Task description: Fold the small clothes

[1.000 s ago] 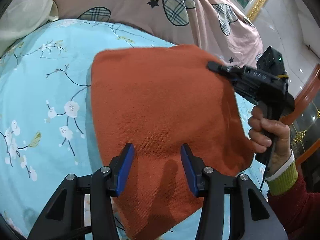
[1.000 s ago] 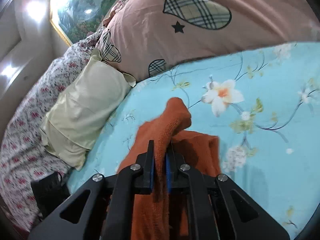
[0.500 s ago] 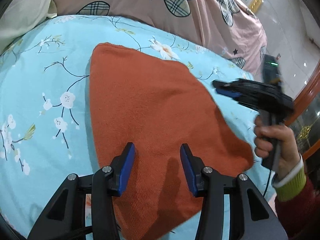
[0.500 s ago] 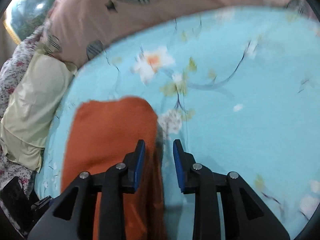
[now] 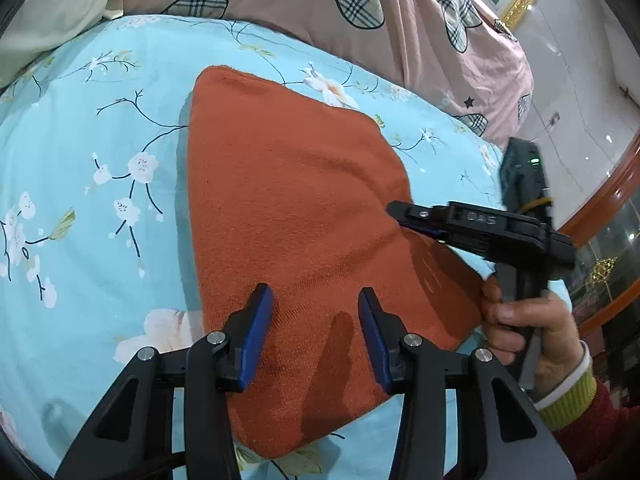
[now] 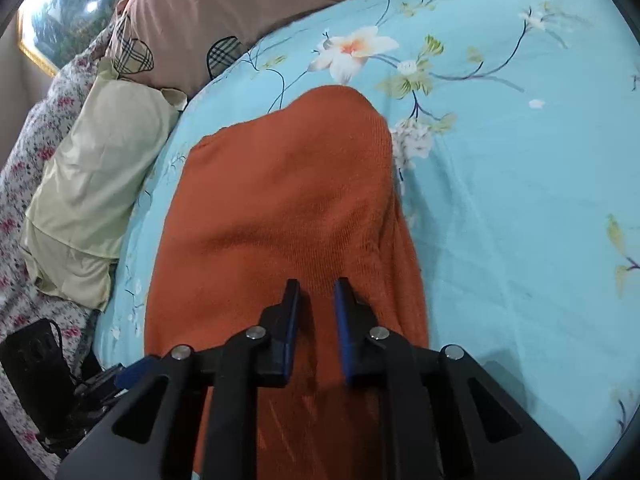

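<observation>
Orange knit cloth (image 5: 296, 216) folded flat on floral blue bedsheet (image 5: 80, 168). Left gripper (image 5: 314, 312) half open, empty. Right gripper (image 6: 316, 300), just closing, narrowly parted, empty above cloth.

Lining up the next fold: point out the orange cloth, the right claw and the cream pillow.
orange cloth (image 5: 304, 200): left wrist view, middle of its top layer.
right claw (image 6: 316, 304): right wrist view, gap between fingertips.
cream pillow (image 6: 104, 168): right wrist view, centre.

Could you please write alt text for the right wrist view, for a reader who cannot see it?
A folded rust-orange knitted cloth lies flat on a light-blue floral bedsheet, with the right gripper over its near end, blue-padded jaws slightly apart and gripping nothing. A pale yellow pillow lies at left.
</observation>
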